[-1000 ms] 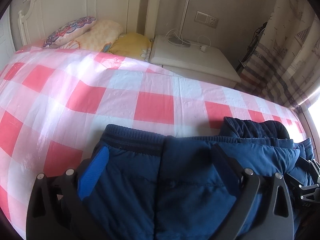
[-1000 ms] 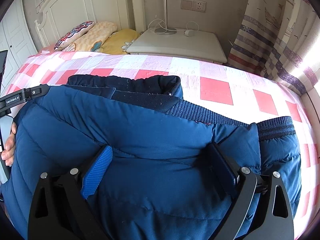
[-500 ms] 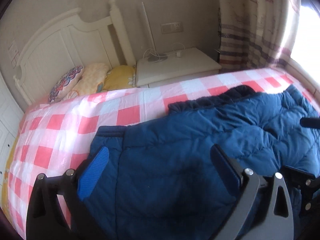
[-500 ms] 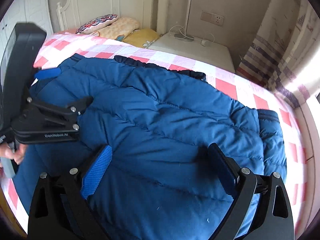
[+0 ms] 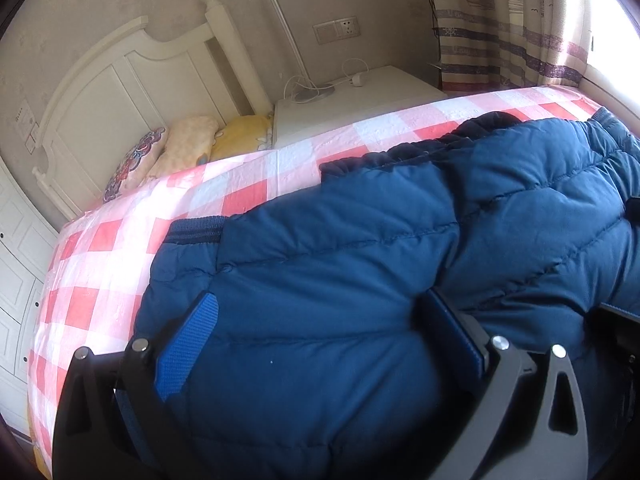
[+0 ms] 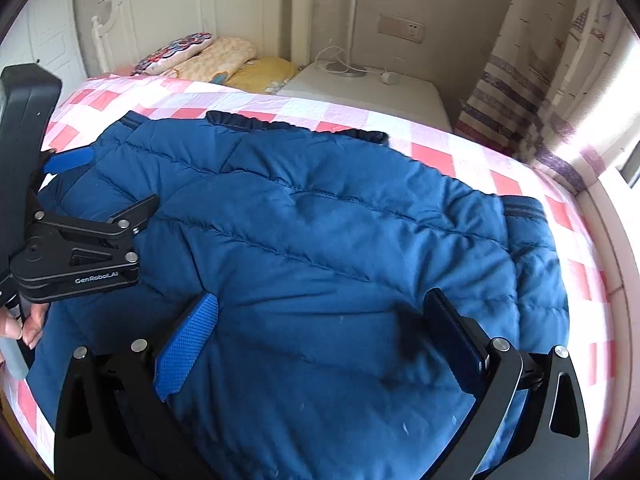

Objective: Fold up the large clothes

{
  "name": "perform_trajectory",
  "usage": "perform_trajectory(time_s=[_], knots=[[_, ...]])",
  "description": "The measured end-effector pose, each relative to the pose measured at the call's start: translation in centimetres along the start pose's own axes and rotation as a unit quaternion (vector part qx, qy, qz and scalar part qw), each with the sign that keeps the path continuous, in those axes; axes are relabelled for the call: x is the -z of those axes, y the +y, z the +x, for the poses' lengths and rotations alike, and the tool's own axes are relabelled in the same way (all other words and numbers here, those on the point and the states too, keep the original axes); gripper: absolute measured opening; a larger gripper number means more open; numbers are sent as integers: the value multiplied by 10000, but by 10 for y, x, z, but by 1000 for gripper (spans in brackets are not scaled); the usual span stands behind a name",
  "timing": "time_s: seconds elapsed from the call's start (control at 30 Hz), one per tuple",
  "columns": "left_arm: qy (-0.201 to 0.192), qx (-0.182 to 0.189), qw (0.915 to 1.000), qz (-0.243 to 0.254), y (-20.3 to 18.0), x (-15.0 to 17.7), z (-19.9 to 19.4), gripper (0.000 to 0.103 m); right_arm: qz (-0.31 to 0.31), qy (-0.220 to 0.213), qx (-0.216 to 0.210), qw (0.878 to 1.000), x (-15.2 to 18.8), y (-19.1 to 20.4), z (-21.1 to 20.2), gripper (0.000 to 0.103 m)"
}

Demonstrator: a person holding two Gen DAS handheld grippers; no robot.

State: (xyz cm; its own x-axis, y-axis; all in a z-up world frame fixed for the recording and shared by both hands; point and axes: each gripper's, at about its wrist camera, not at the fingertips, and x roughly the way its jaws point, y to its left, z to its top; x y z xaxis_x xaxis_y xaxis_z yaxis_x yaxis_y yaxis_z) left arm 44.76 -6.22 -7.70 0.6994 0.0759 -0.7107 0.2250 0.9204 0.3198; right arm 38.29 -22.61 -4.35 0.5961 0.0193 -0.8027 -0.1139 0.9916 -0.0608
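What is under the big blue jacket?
The jacket lies on a bed with a pink and white checked sheet, which shows all around it. Anything else beneath is covered by the jacket.

Both your wrist cams look down close over the blue puffer jacket (image 5: 360,280) (image 6: 340,240), sharing headboard (image 5: 120,92) (image 6: 192,4) & nightstand (image 5: 380,92) (image 6: 372,88).

A large navy-blue quilted puffer jacket (image 6: 320,248) lies spread flat across the pink-and-white checked bedspread (image 6: 460,148), its long side running along the bedspread's width. Stitched seams cross its puffy panels. A darker ribbed collar (image 6: 296,126) sits on the edge nearest the bedspread's far side, and a ribbed, striped cuff (image 6: 524,210) ends the sleeve toward the bedspread's right edge
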Motion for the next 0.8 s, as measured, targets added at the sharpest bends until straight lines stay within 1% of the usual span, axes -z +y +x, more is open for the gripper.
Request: perform_trajectory(time_s=[0.03, 0.07, 0.1, 0.17, 0.23, 0.27, 0.3, 0.33, 0.37, 0.4, 0.43, 0.5, 0.57, 0.67, 0.73, 0.8], knots=[[20, -53, 10000, -23, 1, 0, -1, 102, 83, -110, -8, 9999, 2, -1, -14, 98], [58, -139, 9999, -69, 2, 2, -7, 102, 97, -243, -149, 9995, 5, -3, -26, 98], [32, -135, 9998, -130, 4, 5, -16, 101, 64, -379, -274, 9989, 9, -3, -38, 98], [-147, 142, 9997, -162, 6, 13, -39, 101, 3, -442, -260, 9987, 20, -3, -49, 98], [-299, 402, 9987, -118, 3, 23, -60, 101, -178, -195, -177, 9995, 34, 0, -36, 98], [-363, 450, 9983, -73, 1, 29, -68, 101, -245, -121, -190, 9994, 42, 2, -25, 98], [-367, 438, 9984, 0, -4, 35, -70, 101, -158, -290, -294, 9990, 49, -1, -21, 99], [-323, 365, 9988, 79, -10, 42, -67, 101, -82, -333, -366, 9987, 52, -4, -19, 99], [-365, 323, 9988, 85, -14, 48, -65, 101, -67, -293, -352, 9989, 52, -4, -19, 99], [-431, 318, 9986, 12, -14, 52, -62, 102, -133, -264, -261, 9992, 51, -1, -18, 99], [-398, 366, 9985, -90, -13, 54, -60, 102, -189, -257, -186, 9993, 51, 3, -18, 99], [-305, 383, 9987, -156, -12, 54, -56, 102, -161, -254, -208, 9993, 51, 1, -16, 99], [-322, 342, 9988, -134, -13, 55, -54, 102, -103, -288, -277, 9991, 52, -2, -15, 99], [-396, 344, 9985, -172, -13, 58, -53, 102, -93, -328, -259, 9991, 54, -2, -15, 99], [-410, 337, 9984, -191, -13, 59, -53, 102, -74, -284, -278, 9992, 52, -2, -14, 99], [-404, 346, 9984, -184, -12, 59, -52, 102, -16, -148, -344, 9993, 48, -5, -16, 98]])
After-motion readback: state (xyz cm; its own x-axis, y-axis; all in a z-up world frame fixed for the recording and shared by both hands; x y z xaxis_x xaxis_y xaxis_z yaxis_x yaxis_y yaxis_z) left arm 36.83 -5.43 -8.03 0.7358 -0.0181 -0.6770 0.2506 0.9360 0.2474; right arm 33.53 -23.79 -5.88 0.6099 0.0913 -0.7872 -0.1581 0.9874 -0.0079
